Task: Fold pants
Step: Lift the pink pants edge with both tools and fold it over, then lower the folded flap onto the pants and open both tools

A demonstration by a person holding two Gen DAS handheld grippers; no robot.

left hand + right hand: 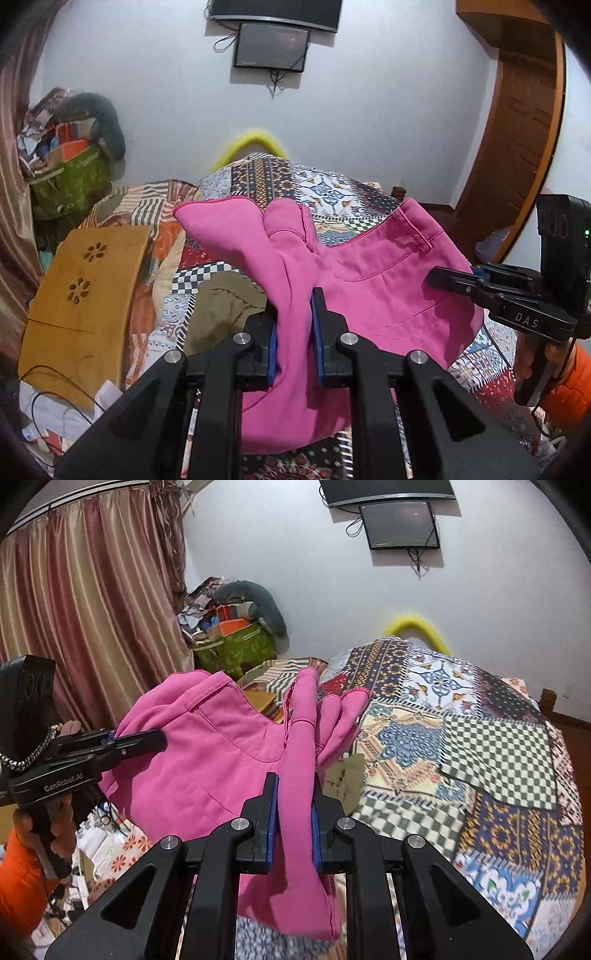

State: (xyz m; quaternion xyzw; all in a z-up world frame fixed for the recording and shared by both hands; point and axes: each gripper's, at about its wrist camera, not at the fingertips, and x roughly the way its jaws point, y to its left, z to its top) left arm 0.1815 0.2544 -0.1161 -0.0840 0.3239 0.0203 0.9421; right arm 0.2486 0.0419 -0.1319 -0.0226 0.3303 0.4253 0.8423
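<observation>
Holding the pink pants (373, 280) up off the bed (461, 738), one tool each side.

Left tool (293, 332) and right tool (293, 812) both clamped on bunched fabric, probably to spread it flat for folding.

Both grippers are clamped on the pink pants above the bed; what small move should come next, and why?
Probably lower both together onto the patchwork bedspread. The left gripper and right gripper each pinch the pink pants, which hang bunched in the air, too crumpled to fold.
</observation>
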